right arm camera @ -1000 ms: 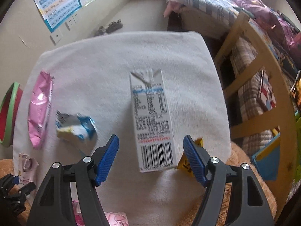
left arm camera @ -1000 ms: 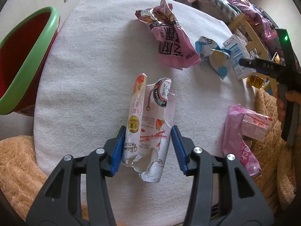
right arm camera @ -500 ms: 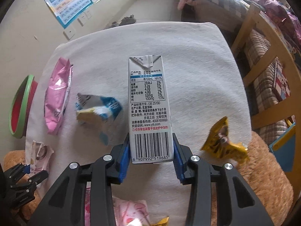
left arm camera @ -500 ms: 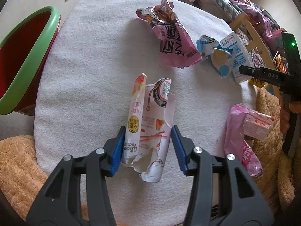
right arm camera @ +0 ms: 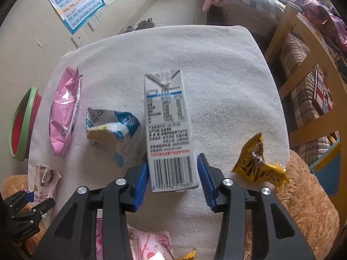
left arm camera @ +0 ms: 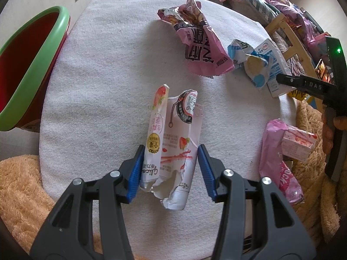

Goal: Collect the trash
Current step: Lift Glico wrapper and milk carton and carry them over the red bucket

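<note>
A torn white wrapper with strawberry print (left arm camera: 173,143) lies on the white towel-covered table (left arm camera: 97,86), and my left gripper (left arm camera: 171,151) is shut on its near end. My right gripper (right arm camera: 172,157) straddles the barcode end of a white-and-blue milk carton (right arm camera: 167,117). Its jaws are opening: a thin gap shows at the right pad, and the carton looks blurred. The red bin with a green rim (left arm camera: 41,69) stands off the table's left edge. From the left wrist view the carton (left arm camera: 273,65) and the right gripper (left arm camera: 303,84) show at far right.
A pink snack bag (left arm camera: 201,49), a crumpled blue-and-white wrapper (right arm camera: 112,127), a yellow wrapper (right arm camera: 258,164) and a pink packet with a small pink box (left arm camera: 299,145) lie on the table. Tan plush fabric (left arm camera: 19,195) surrounds the near side. A wooden bed frame (right arm camera: 303,69) stands to the right.
My right gripper closed onto the milk carton and raised it, and its jaws have now eased off it. The left gripper and its wrapper have not moved.
</note>
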`<state>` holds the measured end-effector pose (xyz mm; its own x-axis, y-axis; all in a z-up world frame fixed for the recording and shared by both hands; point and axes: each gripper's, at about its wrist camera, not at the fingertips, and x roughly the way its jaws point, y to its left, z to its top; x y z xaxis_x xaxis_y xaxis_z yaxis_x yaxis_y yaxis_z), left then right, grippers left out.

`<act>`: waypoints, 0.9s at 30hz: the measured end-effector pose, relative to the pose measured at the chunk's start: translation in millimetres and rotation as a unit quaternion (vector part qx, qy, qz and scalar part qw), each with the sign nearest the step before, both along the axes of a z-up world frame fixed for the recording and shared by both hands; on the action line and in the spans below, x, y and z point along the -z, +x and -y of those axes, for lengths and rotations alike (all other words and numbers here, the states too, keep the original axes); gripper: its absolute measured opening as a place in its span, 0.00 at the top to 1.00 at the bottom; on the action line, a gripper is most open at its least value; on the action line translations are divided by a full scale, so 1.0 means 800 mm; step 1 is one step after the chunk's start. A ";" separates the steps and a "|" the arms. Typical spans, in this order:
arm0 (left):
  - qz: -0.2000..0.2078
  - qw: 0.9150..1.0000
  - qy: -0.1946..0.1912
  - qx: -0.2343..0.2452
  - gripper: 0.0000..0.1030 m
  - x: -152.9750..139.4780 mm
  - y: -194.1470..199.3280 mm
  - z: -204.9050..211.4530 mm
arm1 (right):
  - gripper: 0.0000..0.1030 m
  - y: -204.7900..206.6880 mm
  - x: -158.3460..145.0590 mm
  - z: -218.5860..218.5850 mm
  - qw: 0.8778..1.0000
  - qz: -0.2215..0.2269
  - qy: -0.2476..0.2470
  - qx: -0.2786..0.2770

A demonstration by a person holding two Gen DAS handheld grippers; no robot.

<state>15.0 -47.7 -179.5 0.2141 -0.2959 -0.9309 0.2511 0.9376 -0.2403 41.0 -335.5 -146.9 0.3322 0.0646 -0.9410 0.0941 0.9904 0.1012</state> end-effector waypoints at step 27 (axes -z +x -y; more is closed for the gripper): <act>0.001 1.000 0.000 -0.002 0.54 0.002 -0.001 0.002 | 0.63 -0.002 -0.015 0.006 0.999 0.029 0.001 0.013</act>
<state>14.0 -49.4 -181.0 0.2171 -0.2945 -0.9307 0.2487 0.9386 -0.2390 39.4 -340.1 -134.8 0.3876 0.0576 -0.9200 0.1135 0.9875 0.1097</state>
